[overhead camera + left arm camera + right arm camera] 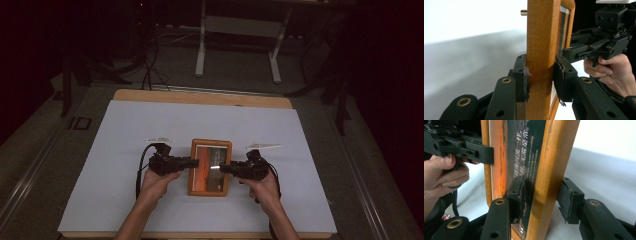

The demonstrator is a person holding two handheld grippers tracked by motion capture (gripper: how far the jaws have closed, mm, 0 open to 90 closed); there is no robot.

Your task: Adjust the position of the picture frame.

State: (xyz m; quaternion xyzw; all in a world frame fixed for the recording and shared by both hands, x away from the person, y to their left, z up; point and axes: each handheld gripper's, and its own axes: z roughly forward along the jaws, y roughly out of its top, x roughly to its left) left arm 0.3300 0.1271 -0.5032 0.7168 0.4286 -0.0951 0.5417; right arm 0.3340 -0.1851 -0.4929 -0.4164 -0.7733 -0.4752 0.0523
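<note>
Mid-step, by the look of it: lifting or repositioning the wooden picture frame [210, 167] at the centre of the tabletop [125, 130].

Left gripper [192, 162] clamped on the frame's 9 o'clock rail, right gripper [225, 168] straddling the 3 o'clock rail, outer jaw seemingly just off the wood.

Next probably calls for an even, level two-sided lift.

Forearms entering from 6 o'clock, hands [159, 181] wrapped round the handles.

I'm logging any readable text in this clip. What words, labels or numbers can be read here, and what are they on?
Picture in the wooden frame: lines of white Chinese characters and small Latin letters, too small and blurred to quote.
Floor marking left of the table: looks like "ID", uncertain.
Left gripper and right gripper: no label readable.
</note>
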